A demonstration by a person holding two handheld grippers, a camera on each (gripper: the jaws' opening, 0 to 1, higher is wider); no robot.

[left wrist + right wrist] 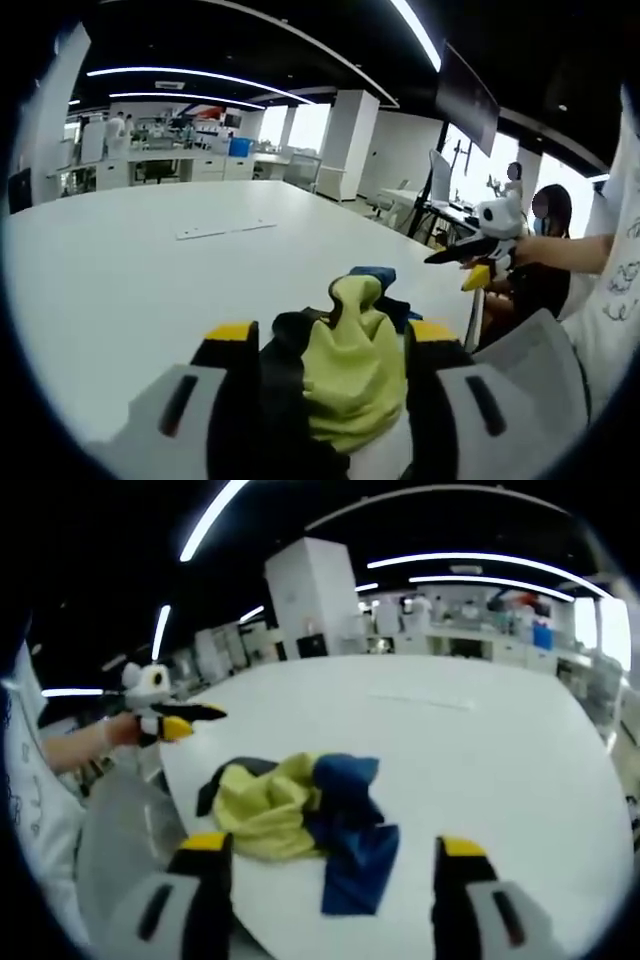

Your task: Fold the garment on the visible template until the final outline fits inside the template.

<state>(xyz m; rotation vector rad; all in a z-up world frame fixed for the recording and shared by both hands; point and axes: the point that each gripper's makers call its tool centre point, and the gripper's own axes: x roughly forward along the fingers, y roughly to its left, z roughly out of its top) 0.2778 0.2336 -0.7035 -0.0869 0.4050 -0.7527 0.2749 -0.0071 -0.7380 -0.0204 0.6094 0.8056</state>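
The garment [300,815] lies bunched near the worktop [480,750] edge. The left gripper [340,345] stands with its jaws around the heap, though a grip cannot be told. The right gripper [335,855] hovers, jaws wide. Lifting one bunched layer could drag the heap over the edge.

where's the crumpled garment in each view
Left gripper view: the yellow, black and blue garment sits bottom centre, bunched between this view's own jaws, near the table's edge.
Right gripper view: the garment lies below centre on the white table, just beyond the open jaws.
Shared landmark: the white tape strips on the table, beyond the garment in both views.
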